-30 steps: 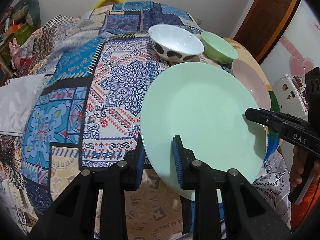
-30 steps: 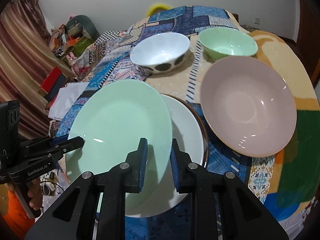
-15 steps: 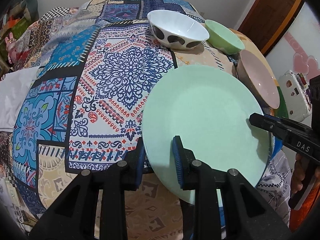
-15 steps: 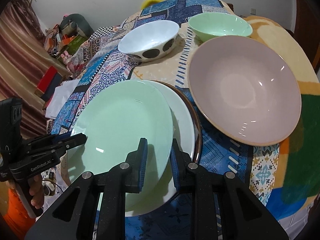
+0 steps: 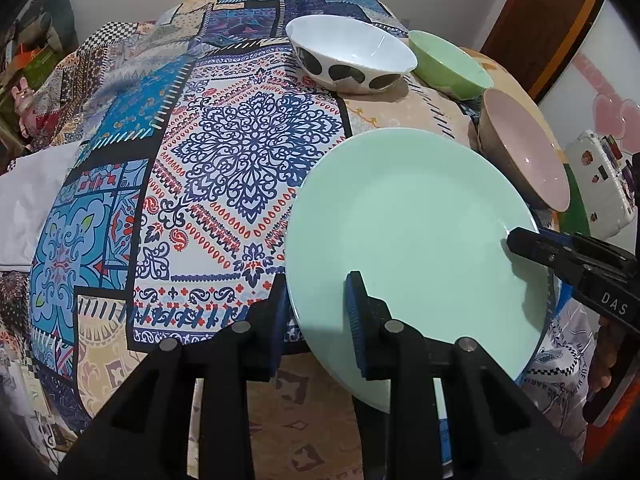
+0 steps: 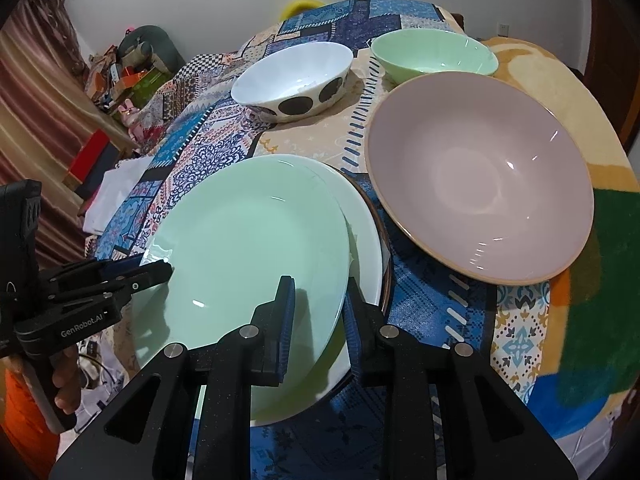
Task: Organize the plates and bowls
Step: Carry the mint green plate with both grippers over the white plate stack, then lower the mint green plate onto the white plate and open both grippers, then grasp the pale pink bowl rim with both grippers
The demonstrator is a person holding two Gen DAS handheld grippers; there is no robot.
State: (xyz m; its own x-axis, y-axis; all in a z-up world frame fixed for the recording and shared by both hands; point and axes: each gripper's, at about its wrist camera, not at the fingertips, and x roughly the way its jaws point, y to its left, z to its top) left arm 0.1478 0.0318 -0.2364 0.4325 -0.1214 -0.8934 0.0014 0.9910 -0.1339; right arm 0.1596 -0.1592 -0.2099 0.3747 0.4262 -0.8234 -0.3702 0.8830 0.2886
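Note:
A mint green plate [image 5: 412, 240] [image 6: 248, 248] is held by both grippers at opposite rims. My left gripper [image 5: 318, 304] is shut on its near-left rim; it also shows in the right wrist view [image 6: 160, 270]. My right gripper [image 6: 318, 312] is shut on the opposite rim and shows in the left wrist view [image 5: 516, 240]. The green plate sits over a white plate [image 6: 366, 232] with a brown rim. A large pink bowl [image 6: 480, 172], a white bowl with black dots [image 6: 292, 76] and a small green bowl [image 6: 434, 56] stand behind.
The table is covered by a patterned patchwork cloth [image 5: 224, 152]. A white folded cloth [image 6: 116, 188] lies off the left edge. Clutter [image 6: 128, 72] and a curtain [image 6: 36, 92] stand far left. A white sticker-covered box [image 5: 600, 184] sits at right.
The green plate, held by both grippers, has come lower and closer over the white plate. Both cameras have dropped nearer the table, so the bowls look larger.

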